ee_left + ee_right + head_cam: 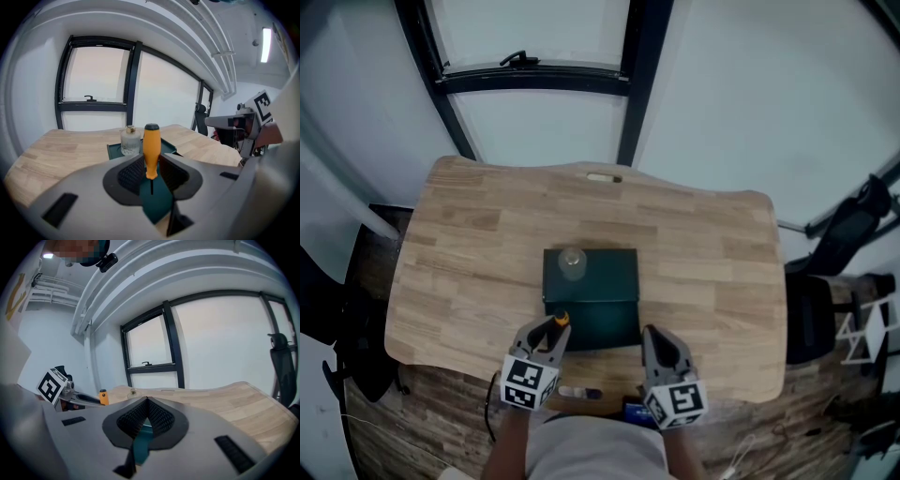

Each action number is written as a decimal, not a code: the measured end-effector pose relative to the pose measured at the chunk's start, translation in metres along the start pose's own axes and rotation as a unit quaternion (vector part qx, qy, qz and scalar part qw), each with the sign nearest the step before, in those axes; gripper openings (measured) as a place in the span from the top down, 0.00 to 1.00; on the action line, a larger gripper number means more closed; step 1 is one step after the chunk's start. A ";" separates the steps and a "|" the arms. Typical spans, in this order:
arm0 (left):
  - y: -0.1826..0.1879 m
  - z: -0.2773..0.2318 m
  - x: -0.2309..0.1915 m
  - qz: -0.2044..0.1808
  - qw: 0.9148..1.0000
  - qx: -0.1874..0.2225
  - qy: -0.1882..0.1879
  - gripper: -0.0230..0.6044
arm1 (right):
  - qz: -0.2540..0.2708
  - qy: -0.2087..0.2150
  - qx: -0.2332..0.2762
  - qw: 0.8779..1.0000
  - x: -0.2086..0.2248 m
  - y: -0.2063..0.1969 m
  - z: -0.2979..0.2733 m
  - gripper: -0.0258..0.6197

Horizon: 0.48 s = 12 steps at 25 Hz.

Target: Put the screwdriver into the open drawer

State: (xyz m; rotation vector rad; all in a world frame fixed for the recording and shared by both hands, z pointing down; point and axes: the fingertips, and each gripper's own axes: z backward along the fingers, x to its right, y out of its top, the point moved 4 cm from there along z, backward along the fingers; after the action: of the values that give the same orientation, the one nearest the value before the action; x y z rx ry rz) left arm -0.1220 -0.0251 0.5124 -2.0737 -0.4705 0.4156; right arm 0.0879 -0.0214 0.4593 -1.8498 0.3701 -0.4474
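Observation:
The screwdriver (151,147) has an orange handle with a black cap and a thin dark shaft. It stands upright, shaft down, with my left gripper (151,163) shut on the handle. In the head view the left gripper (553,333) holds the screwdriver (562,320) over the near left corner of the open drawer (614,323), part of a dark green cabinet (605,272) at mid-table. My right gripper (655,337) hovers at the drawer's near right corner. In the right gripper view its jaws (147,401) are shut with nothing between them.
A small glass bottle (572,263) with a metal cap stands on the cabinet top, also seen as the bottle (131,140) just behind the screwdriver. The wooden table (478,262) spreads around the cabinet. A black chair (825,309) stands at the right; windows lie beyond.

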 end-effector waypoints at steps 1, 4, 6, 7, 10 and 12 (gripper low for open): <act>-0.002 0.000 0.000 0.000 1.000 -0.002 -0.001 0.80 | -0.001 0.000 -0.002 1.000 0.000 -0.001 0.000 0.96; -0.008 -0.002 0.001 -0.003 1.000 -0.010 -0.003 0.80 | -0.001 0.001 0.000 1.000 -0.001 0.000 -0.002 0.96; -0.012 -0.004 0.001 -0.008 1.000 -0.015 -0.005 0.80 | -0.001 0.001 -0.003 1.000 -0.002 -0.001 -0.002 0.96; -0.014 -0.004 0.001 -0.010 1.000 -0.017 -0.006 0.80 | -0.003 0.001 -0.005 1.000 -0.002 -0.002 -0.003 0.96; -0.021 -0.005 0.001 -0.012 1.000 -0.027 -0.010 0.80 | -0.004 0.001 -0.008 1.000 -0.003 -0.003 -0.003 0.96; -0.024 -0.006 0.000 -0.012 0.999 -0.035 -0.012 0.80 | -0.004 0.001 -0.009 1.000 -0.004 -0.003 -0.003 0.96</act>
State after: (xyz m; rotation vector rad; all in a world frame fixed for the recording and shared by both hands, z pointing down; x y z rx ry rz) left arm -0.1229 -0.0175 0.5362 -2.1311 -0.5310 0.4162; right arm 0.0833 -0.0215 0.4632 -1.8697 0.3690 -0.4523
